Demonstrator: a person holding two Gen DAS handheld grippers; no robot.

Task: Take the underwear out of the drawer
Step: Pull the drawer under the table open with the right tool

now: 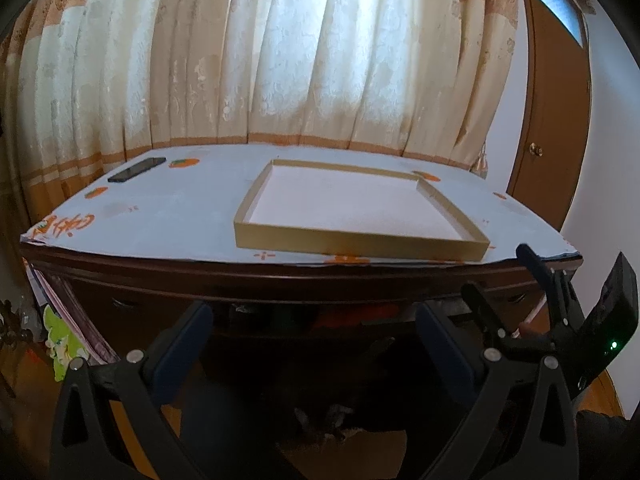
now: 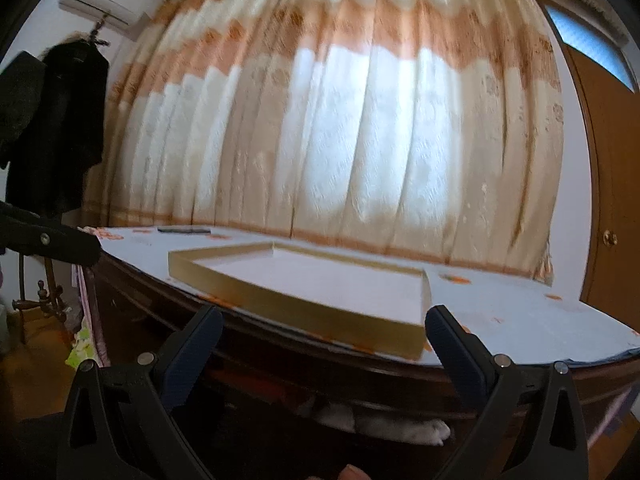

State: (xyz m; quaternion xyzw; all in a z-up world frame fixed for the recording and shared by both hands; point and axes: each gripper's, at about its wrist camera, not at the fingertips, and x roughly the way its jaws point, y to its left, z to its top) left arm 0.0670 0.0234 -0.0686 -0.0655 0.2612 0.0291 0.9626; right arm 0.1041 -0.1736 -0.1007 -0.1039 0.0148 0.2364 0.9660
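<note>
Left gripper (image 1: 312,320) and right gripper (image 2: 324,324) jaws both spread wide, empty. Both face the open drawer (image 1: 312,316) under the tray (image 1: 440,246).

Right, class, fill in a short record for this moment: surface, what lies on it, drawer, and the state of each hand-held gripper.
surface: dark wooden desk under a pale printed cover
on it: shallow gold-sided box tray, nothing visible inside it; dark phone at the far left corner
drawer: open under the desk edge, orange fabric dimly visible inside
left hand-held gripper: open, holding nothing
right hand-held gripper: open, holding nothing
backdrop: cream and orange curtain
</note>
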